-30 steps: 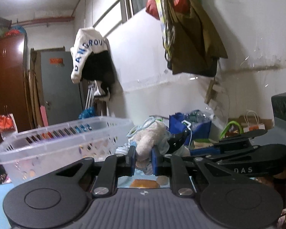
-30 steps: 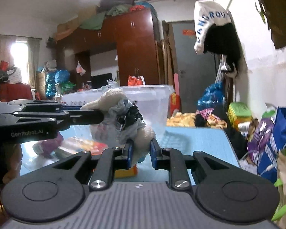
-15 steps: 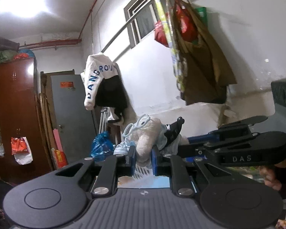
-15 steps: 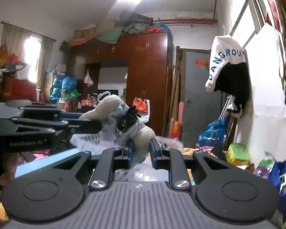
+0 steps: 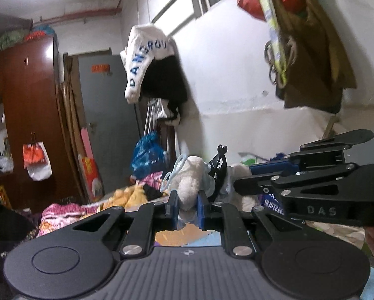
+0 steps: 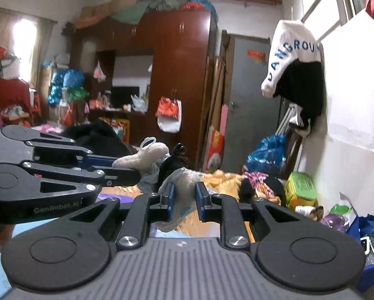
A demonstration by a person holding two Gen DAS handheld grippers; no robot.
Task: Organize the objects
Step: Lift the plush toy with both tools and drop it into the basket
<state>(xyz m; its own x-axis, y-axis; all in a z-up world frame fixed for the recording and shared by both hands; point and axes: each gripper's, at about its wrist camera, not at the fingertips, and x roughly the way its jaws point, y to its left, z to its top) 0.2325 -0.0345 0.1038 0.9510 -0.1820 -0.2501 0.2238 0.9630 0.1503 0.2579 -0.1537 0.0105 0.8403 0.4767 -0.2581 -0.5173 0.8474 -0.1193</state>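
A cream plush toy (image 5: 190, 182) with pale blue cloth and a black clip (image 5: 219, 165) is held in the air between both grippers. My left gripper (image 5: 186, 211) is shut on one end of it. My right gripper (image 6: 184, 198) is shut on the other end of the plush toy (image 6: 180, 187). The right gripper reaches in from the right in the left wrist view (image 5: 239, 186). The left gripper reaches in from the left in the right wrist view (image 6: 134, 166). The clear basket is out of view.
A brown wardrobe (image 6: 182, 80) and a grey door (image 6: 249, 105) stand at the back. A white and black jacket (image 5: 149, 67) and bags (image 5: 309, 57) hang on the white wall. Clothes and bags (image 6: 266, 177) pile up below. A strip of blue table (image 6: 22, 230) shows low left.
Both grippers have lifted the plush toy well above the table. The clear basket and the table top have dropped out of view. The toy now hangs stretched between the two grippers.
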